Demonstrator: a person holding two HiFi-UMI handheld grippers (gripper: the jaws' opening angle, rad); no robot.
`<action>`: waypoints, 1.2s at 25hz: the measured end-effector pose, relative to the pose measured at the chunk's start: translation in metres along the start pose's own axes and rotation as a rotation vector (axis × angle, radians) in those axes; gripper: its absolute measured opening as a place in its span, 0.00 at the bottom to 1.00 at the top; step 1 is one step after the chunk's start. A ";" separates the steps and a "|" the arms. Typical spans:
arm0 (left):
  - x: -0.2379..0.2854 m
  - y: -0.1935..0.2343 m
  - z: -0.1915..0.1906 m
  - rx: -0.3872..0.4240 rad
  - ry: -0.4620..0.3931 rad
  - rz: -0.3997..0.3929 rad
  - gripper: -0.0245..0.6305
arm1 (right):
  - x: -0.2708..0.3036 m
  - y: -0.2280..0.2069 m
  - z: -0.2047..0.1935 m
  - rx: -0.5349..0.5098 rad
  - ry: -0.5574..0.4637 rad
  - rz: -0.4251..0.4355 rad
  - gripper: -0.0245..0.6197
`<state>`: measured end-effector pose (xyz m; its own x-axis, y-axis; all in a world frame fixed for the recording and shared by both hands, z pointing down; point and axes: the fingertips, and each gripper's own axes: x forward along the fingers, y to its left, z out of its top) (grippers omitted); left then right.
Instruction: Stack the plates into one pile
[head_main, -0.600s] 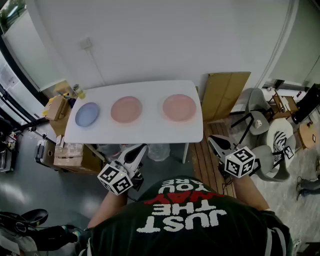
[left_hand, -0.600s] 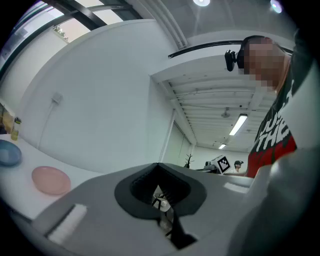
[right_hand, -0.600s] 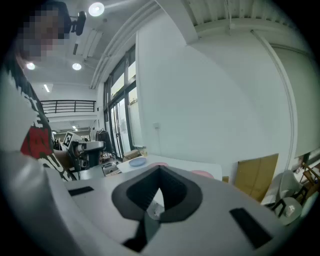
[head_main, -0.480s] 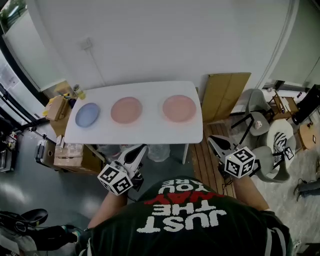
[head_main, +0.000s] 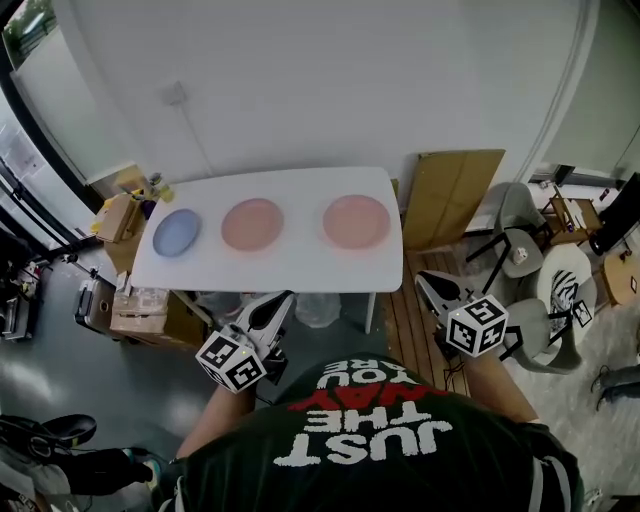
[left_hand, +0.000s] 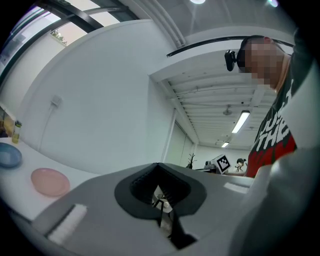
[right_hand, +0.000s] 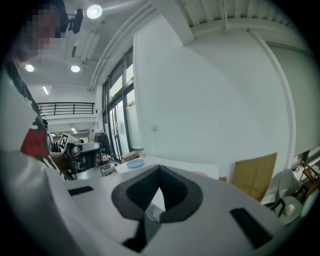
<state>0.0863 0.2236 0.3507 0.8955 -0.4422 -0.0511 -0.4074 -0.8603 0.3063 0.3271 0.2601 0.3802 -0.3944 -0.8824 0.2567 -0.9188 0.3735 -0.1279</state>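
Three plates lie in a row on the white table: a blue plate at the left, a pink plate in the middle and another pink plate at the right. Both grippers hang in front of the table's near edge, well short of the plates. My left gripper is shut and empty, and so is my right gripper. The left gripper view shows the shut left gripper, a pink plate and the blue plate. Past the shut right gripper lies the blue plate.
A cardboard sheet leans on the wall right of the table. Grey chairs and a round side table stand further right. Boxes and clutter sit at the table's left end and under it.
The head view has drifted a little. Both grippers and the three plates keep their places.
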 end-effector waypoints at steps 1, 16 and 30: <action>0.002 -0.002 -0.001 0.003 0.001 0.002 0.04 | -0.002 -0.003 0.000 0.000 -0.002 0.001 0.05; 0.090 -0.048 -0.034 -0.011 0.052 -0.001 0.04 | -0.031 -0.068 -0.022 -0.032 0.008 0.111 0.05; 0.156 0.108 -0.011 -0.032 0.074 -0.147 0.04 | 0.099 -0.110 0.000 -0.007 0.038 -0.040 0.05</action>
<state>0.1840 0.0646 0.3861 0.9563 -0.2910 -0.0279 -0.2658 -0.9054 0.3311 0.3895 0.1320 0.4198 -0.3579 -0.8850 0.2979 -0.9338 0.3404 -0.1104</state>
